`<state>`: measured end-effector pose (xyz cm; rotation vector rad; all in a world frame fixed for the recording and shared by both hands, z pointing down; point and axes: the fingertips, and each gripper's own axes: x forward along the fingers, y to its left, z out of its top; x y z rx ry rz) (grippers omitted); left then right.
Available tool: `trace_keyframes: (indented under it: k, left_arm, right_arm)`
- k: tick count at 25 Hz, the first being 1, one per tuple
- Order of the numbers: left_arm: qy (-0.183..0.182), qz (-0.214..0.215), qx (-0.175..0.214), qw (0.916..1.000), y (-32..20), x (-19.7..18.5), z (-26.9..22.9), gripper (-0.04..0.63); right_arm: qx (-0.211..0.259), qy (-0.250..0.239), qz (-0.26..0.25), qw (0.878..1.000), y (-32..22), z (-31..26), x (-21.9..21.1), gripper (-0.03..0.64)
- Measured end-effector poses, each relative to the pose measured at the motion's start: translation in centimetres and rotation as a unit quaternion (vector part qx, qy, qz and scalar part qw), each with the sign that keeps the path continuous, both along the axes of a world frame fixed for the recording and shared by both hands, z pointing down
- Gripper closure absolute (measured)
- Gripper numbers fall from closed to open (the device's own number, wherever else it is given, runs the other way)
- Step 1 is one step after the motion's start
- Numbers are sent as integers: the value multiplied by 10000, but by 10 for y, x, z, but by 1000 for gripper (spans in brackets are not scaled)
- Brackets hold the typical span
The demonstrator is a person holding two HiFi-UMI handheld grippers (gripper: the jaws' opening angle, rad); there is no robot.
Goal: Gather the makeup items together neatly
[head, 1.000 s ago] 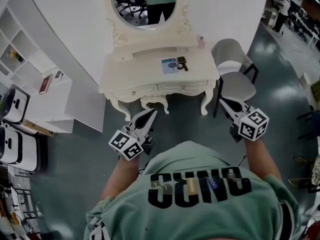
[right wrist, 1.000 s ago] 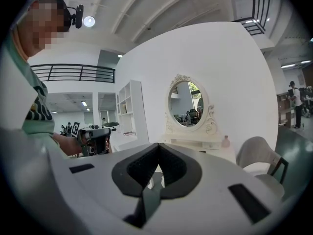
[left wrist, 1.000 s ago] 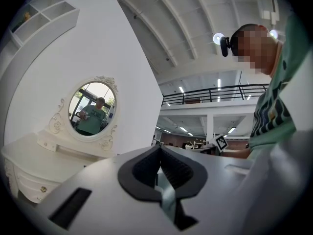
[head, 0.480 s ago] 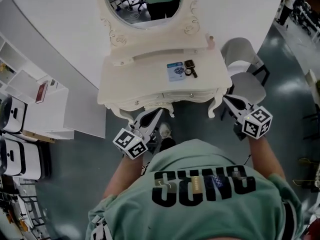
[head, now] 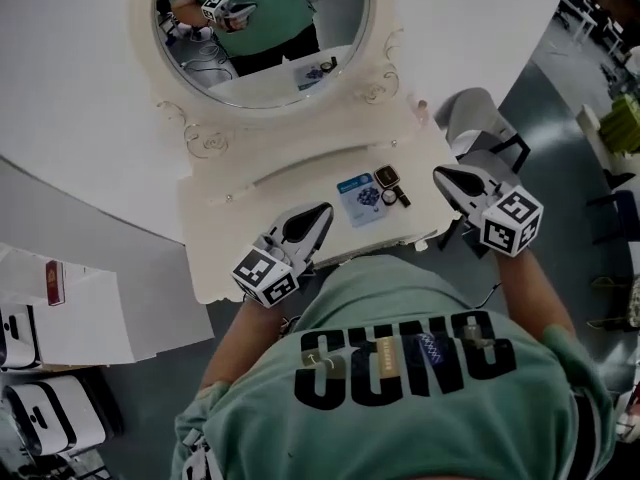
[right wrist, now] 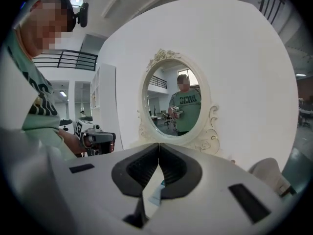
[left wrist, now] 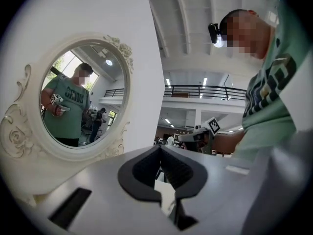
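Jaws of left gripper (head: 324, 209) and right gripper (head: 439, 173) sit closed, empty, near makeup items (head: 386, 178) on the dressing table (head: 262, 206).

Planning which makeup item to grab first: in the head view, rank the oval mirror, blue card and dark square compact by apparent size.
1. oval mirror, largest by far
2. blue card
3. dark square compact, smallest
Card and compact lie close together on the dressing table, so nearness does not skew that pair.
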<state>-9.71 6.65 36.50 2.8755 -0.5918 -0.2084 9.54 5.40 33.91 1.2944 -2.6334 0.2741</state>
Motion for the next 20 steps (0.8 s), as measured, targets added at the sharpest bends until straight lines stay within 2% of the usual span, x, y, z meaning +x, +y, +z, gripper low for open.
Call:
trace_keyframes:
  k: [4,9,12,17,20]
  left_arm:
    - [-7,58,-193,9998,-52,-10,11,586]
    - [-73,22,-515,9986,-75,12,30,586]
    - [-113,-195,-732,9971,-86,31,40,586]
    - [119,-789,-1137,9903,-101,69,47,586]
    - [81,-901,-1214,9885,-98,94,51,586]
  right_arm:
    - [-114,209,-181,9996,-43,10,-22,621]
    - [-478,181,-293,9983,-75,45,-6,620]
    - [-588,18,-480,9971,-92,57,13,620]
    - [-820,13,-1024,9914,-108,87,42,621]
    - [-1009,418,-1598,9811,-105,119,45,617]
